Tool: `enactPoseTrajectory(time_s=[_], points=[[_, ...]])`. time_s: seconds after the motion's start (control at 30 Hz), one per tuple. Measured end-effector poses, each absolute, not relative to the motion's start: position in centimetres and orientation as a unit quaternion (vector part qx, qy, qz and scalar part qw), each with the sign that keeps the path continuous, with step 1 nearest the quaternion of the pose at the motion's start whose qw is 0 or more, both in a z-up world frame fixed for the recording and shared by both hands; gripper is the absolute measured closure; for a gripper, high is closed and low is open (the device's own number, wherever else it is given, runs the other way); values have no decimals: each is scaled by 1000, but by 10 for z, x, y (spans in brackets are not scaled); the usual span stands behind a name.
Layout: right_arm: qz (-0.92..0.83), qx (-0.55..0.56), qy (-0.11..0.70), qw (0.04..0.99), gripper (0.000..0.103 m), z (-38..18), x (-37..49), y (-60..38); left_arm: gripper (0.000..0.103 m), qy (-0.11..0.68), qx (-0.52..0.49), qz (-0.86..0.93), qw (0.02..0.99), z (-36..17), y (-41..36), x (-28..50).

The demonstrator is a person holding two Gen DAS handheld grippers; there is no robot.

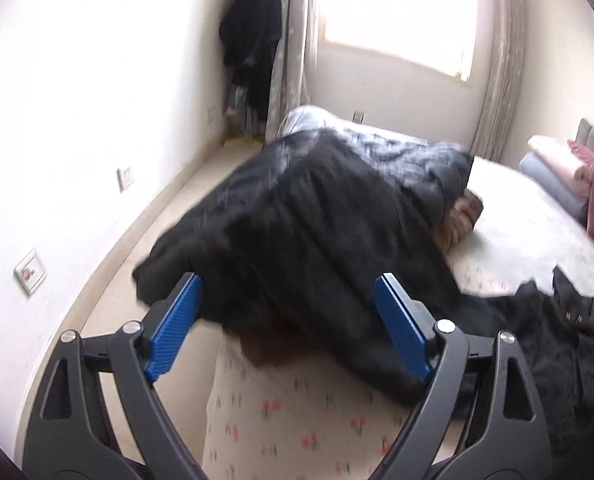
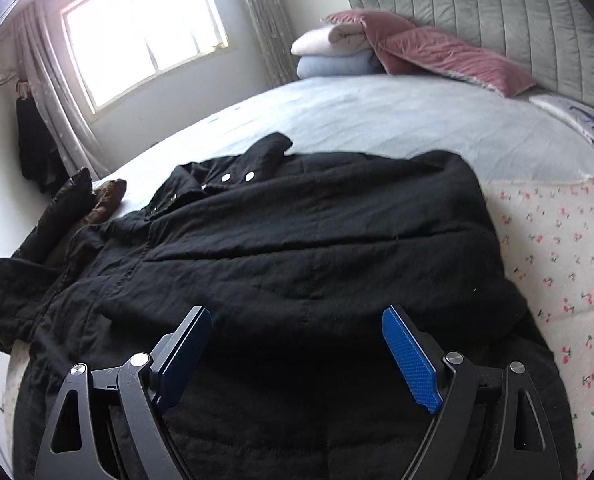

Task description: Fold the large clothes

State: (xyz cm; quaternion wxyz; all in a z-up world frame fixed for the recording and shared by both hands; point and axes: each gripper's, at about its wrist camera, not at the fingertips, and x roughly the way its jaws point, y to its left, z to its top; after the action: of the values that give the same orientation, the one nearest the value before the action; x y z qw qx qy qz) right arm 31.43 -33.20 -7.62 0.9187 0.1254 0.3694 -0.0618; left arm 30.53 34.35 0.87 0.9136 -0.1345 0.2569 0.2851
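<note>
**Black padded coat lying on the bed, both claws standing apart and empty**

In the left wrist view, a dark bulky coat (image 1: 305, 240) with a brown fur trim (image 1: 463, 216) is lying heaped over the bed's corner at the centre of the frame, blurred by motion. The left claw (image 1: 289, 324) is standing with its blue pads wide apart and nothing pressed between them. At the lower right of that frame a second black garment is showing, with small studs.

That one is filling the centre of the right wrist view: a black quilted coat (image 2: 297, 248) lying spread flat, its collar and metal snaps (image 2: 237, 177) at the upper left. The right claw (image 2: 297, 340) is hovering over its near part, pads apart, gripping nothing.

The coat is looking soft, thick and fairly heavy; it will probably sag and drag rather than hold a crease. Hems, shoulder seams and cuffs seem the best places to pinch, since the padding may slip from a shallow bite.

The bed (image 2: 377, 120) is giving a broad, yielding surface: pale blue sheet, floral cover (image 2: 557, 240) at the right. Folded blankets (image 2: 337, 54) and pink pillows are sitting at the grey headboard (image 2: 497, 4), upper right. A bright window (image 2: 145, 24) with curtains is filling the upper left.
</note>
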Motion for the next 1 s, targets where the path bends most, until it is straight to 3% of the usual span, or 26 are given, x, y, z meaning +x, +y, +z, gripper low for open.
enactPoseTrajectory(time_s=[0.07, 0.13, 0.17, 0.3, 0.5, 0.63, 0.8, 1.0], points=[[-55, 122, 369, 920, 15, -75, 315, -330, 21, 245, -125, 281, 919, 11, 350, 316], [-52, 111, 366, 922, 15, -74, 314, -327, 48, 248, -121, 282, 919, 12, 353, 329], [-51, 107, 364, 924, 15, -74, 314, -327, 88, 246, -122, 286, 918, 15, 356, 332], [-45, 100, 353, 929, 15, -71, 312, -326, 91, 200, -200, 232, 931, 53, 349, 330], [-46, 117, 353, 927, 15, -72, 313, -332, 92, 99, -176, 120, 972, 147, 265, 325], [-44, 117, 352, 928, 15, -72, 313, -331, 92, 78, -143, 36, 986, 185, 189, 340], [-43, 118, 349, 929, 15, -71, 312, -333, 92, 97, -124, -54, 986, 187, 93, 376], [-45, 130, 344, 929, 15, -70, 311, -340, 92, 154, -92, -146, 973, 147, -7, 393]])
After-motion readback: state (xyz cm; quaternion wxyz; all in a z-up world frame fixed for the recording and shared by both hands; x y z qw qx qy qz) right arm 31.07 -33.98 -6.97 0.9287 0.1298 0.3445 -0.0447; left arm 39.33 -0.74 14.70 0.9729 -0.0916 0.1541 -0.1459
